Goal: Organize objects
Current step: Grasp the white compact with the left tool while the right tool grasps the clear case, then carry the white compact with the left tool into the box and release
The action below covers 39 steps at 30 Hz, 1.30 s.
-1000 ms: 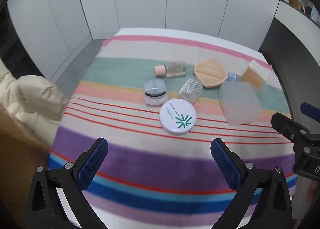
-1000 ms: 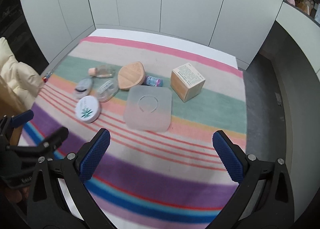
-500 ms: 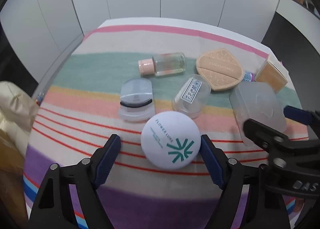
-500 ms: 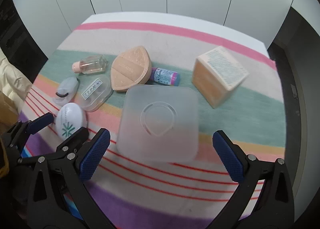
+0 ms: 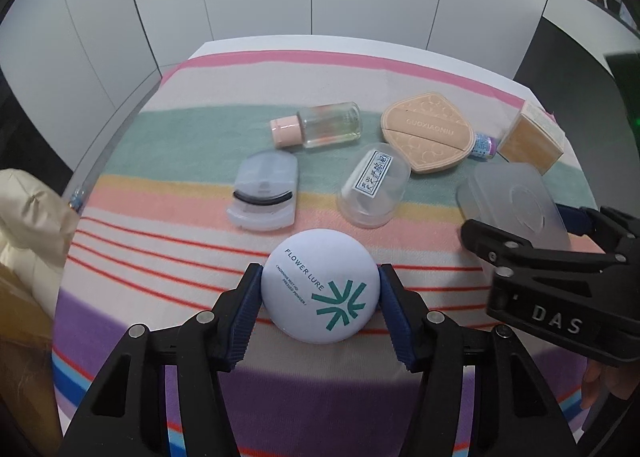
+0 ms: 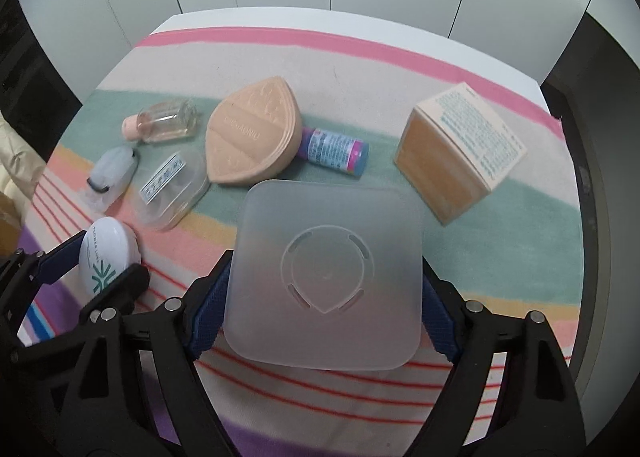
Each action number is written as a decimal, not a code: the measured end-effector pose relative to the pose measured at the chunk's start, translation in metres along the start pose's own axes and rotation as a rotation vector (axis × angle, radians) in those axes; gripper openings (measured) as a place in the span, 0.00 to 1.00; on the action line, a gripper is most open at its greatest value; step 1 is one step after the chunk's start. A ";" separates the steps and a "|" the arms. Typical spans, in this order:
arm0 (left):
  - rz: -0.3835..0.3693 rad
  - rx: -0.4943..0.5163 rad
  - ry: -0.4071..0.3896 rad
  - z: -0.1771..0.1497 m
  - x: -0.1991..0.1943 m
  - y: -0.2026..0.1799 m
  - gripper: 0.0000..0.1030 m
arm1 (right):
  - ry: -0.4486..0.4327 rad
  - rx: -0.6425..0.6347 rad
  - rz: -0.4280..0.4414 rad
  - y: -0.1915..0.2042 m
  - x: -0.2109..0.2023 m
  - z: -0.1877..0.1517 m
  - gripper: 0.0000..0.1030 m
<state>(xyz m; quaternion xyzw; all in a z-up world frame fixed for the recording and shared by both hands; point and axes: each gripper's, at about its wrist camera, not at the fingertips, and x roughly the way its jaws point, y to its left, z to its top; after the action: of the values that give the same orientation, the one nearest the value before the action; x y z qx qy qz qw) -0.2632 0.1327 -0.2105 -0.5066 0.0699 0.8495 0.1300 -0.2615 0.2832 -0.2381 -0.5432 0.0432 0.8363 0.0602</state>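
Note:
A white round compact (image 5: pixel 320 293) printed FLOWER LURE lies on the striped cloth (image 5: pixel 180 249). My left gripper (image 5: pixel 320 269) is over it, jaws closing, and both blue pads (image 5: pixel 250 309) touch its sides. To its right a frosted square plastic box (image 6: pixel 324 217) lies flat. My right gripper (image 6: pixel 325 261) straddles this box, jaws closing, and the pads (image 6: pixel 206 309) meet its left and right edges. The box top hides most of the pad faces. In the right wrist view the left gripper (image 6: pixel 96 265) shows at the lower left, around the compact (image 6: pixel 106 257).
Beyond the compact lie a clear lash-curler case (image 5: pixel 264 193), a labelled clear dome case (image 5: pixel 374 185), a pink-capped glass bottle (image 5: pixel 316 125) and a peach puff (image 5: pixel 428 133). A small blue-pink tube (image 6: pixel 334 151) and a tan carton (image 6: pixel 460 153) sit behind the box. Cream fabric (image 5: pixel 28 217) hangs left.
Both grippers came down toward the cloth. The left jaws narrowed onto the compact. The right jaws narrowed around the frosted box, which now fills the view between them.

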 end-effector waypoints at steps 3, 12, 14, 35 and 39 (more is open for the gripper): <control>0.007 0.004 -0.010 -0.002 -0.012 0.001 0.56 | -0.015 0.000 0.005 -0.001 -0.011 -0.006 0.82; 0.005 -0.005 -0.048 0.003 -0.073 0.001 0.56 | -0.035 -0.024 0.007 -0.007 -0.060 -0.014 0.82; 0.008 -0.003 -0.064 0.005 -0.092 0.000 0.56 | -0.041 -0.020 0.010 -0.007 -0.073 -0.017 0.82; 0.002 -0.047 -0.152 -0.039 -0.223 0.005 0.56 | -0.106 -0.042 0.048 -0.010 -0.218 -0.061 0.82; -0.009 -0.061 -0.176 -0.047 -0.242 0.014 0.56 | -0.116 -0.043 0.071 -0.008 -0.233 -0.071 0.82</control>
<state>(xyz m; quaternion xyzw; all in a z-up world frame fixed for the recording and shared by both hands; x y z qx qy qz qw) -0.1182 0.0717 -0.0199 -0.4339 0.0301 0.8919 0.1241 -0.1021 0.2689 -0.0538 -0.4932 0.0409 0.8687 0.0214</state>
